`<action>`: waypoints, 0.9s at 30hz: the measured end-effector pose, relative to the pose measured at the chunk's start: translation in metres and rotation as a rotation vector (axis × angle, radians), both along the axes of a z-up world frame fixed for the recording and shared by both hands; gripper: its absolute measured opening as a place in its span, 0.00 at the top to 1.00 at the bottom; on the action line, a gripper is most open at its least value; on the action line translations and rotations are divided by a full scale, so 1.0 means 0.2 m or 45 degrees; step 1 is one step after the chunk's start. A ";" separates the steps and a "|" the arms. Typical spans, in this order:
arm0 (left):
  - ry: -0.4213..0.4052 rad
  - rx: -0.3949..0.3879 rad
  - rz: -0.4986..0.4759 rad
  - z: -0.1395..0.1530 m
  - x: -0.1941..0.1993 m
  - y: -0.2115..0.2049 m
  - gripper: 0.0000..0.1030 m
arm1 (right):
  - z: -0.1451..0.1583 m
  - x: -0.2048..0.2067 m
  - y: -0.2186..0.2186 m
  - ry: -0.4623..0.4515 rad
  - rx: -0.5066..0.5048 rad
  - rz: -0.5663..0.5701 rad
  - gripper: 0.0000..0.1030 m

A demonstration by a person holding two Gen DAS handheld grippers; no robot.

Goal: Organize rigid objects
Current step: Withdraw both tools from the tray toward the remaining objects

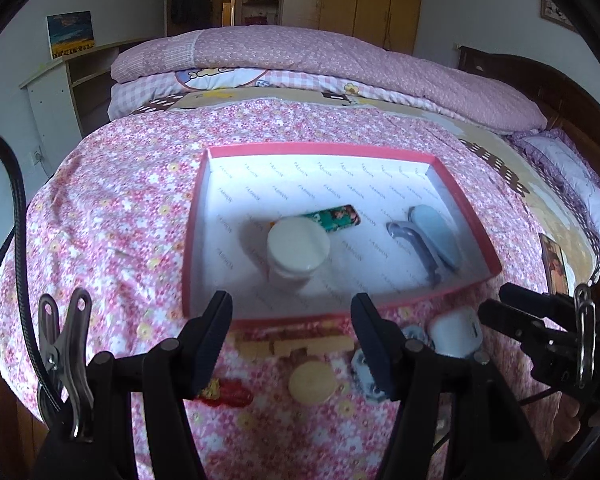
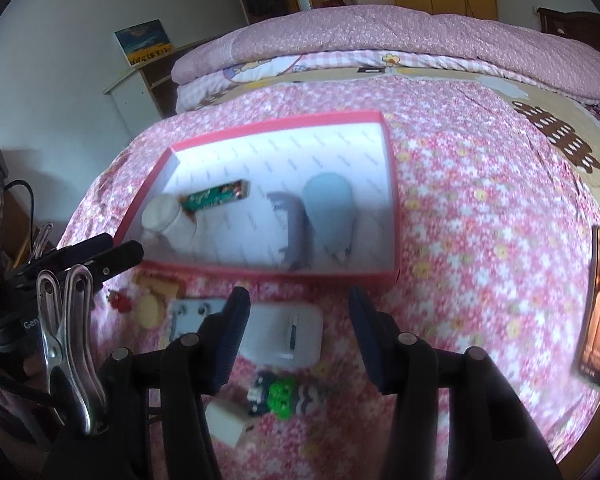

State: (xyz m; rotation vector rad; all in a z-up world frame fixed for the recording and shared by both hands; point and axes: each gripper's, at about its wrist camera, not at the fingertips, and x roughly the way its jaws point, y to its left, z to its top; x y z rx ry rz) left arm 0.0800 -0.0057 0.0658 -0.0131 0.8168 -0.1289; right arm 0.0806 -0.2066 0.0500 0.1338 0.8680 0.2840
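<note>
Four things lie in the red-rimmed box [image 1: 466, 216] on the bed [image 1: 112, 208] in the left wrist view: a white jar [image 1: 298, 250], a green tube [image 1: 336, 218], a grey clip [image 1: 414, 246] and a pale blue case [image 1: 438, 234]. The left tongs [image 1: 292, 344] gape empty at its near rim.

In the right wrist view, the right tongs [image 2: 298, 332] stand apart over a white case [image 2: 284, 334] near the box's near edge.

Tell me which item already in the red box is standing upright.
The white jar, near the red box's left side. The green tube, grey handle piece and pale blue oval item all lie flat.
</note>
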 end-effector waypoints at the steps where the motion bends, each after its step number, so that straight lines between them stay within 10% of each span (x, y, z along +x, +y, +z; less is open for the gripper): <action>1: 0.003 0.006 0.000 -0.01 -0.02 0.01 0.37 | -0.01 -0.01 0.00 0.005 0.004 0.000 0.49; 27: 0.094 0.057 -0.068 -0.24 -0.18 -0.03 0.37 | -0.17 -0.10 0.06 0.070 -0.045 0.000 0.49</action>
